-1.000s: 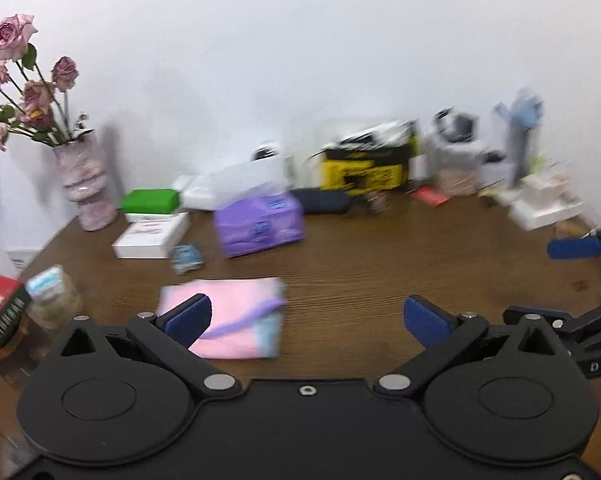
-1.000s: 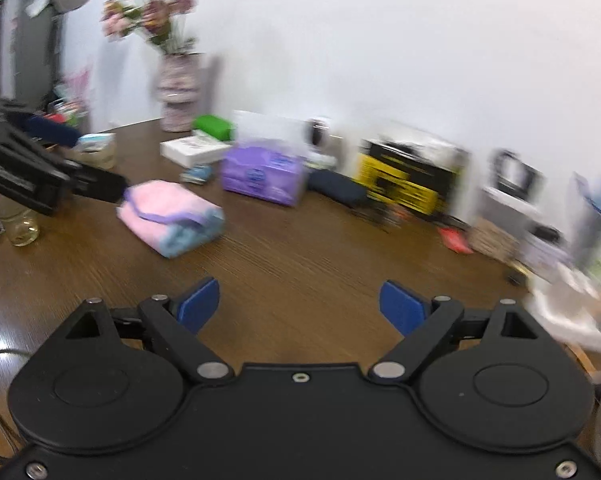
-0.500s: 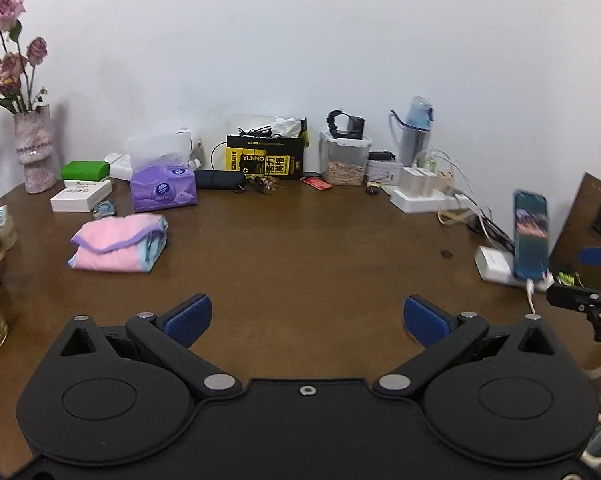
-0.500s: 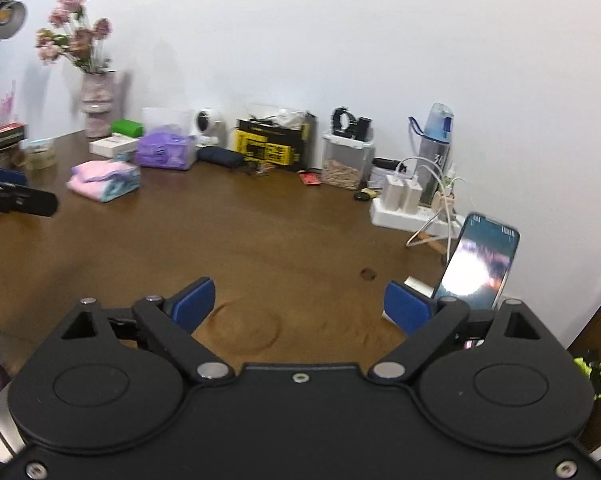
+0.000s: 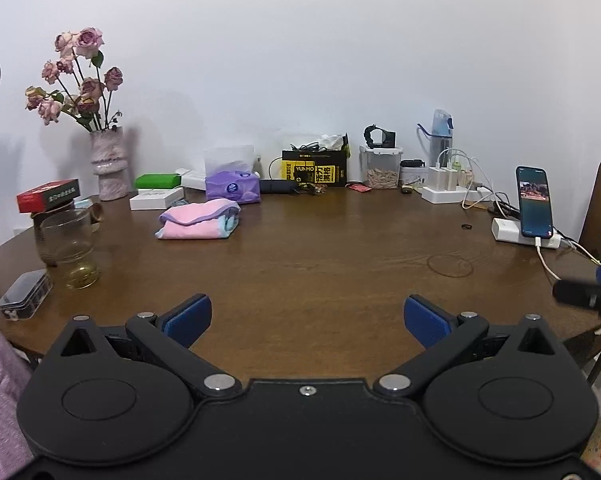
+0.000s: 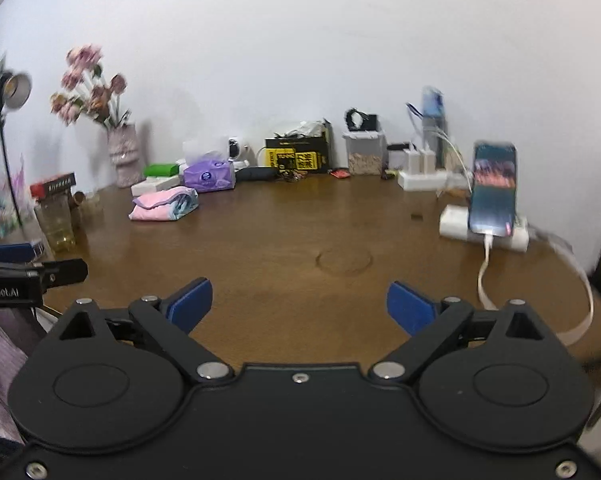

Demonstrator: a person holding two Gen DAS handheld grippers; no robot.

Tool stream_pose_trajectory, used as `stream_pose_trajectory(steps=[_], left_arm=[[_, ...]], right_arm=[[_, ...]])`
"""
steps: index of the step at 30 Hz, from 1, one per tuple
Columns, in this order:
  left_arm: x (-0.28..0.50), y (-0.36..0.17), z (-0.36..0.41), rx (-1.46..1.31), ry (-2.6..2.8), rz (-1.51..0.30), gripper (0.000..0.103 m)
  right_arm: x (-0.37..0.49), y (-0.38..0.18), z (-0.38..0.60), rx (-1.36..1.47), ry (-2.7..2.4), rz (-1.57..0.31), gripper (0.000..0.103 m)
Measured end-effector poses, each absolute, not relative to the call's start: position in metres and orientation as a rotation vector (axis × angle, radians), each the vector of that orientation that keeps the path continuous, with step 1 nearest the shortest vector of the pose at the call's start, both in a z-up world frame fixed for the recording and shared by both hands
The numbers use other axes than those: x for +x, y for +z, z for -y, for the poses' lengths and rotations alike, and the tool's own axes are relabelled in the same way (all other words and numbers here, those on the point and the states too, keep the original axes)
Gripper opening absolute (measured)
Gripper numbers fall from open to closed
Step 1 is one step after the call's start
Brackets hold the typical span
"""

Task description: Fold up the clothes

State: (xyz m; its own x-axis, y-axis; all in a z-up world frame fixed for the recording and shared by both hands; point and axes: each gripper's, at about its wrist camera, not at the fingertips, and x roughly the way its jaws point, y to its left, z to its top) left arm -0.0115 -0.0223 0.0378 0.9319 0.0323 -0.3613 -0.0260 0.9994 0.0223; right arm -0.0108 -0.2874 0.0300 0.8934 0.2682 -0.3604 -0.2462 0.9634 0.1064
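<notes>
A folded pink garment with purple trim and a light blue edge (image 5: 198, 221) lies on the brown wooden table (image 5: 320, 264), far left of centre; it also shows in the right wrist view (image 6: 164, 204). My left gripper (image 5: 307, 318) is open and empty, held back at the table's near edge, far from the garment. My right gripper (image 6: 299, 307) is open and empty, also near the front edge. The right gripper's tip shows at the right edge of the left wrist view (image 5: 588, 290). The left gripper shows at the left of the right wrist view (image 6: 24, 276).
A glass cup (image 5: 70, 246) and a small tin (image 5: 24, 294) stand at the left front. A vase of roses (image 5: 108, 168), tissue pack (image 5: 231, 187), yellow box (image 5: 315, 169) and chargers (image 5: 446, 184) line the back. A phone on a stand (image 5: 534, 204) with cables is at right.
Both grippers have pulled back away from the folded garment toward the table's front edge. The garment now lies far off and has not moved. Both stay open.
</notes>
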Motion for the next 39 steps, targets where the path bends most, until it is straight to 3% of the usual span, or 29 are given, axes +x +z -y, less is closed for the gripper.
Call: stream_pose_trajectory(steps=[39], left_arm=[[-0.015,0.015,0.017,-0.067,0.015,-0.498,0.103]], right_arm=[[-0.019,0.014,0.237,0.034,0.256,-0.447,0.098]])
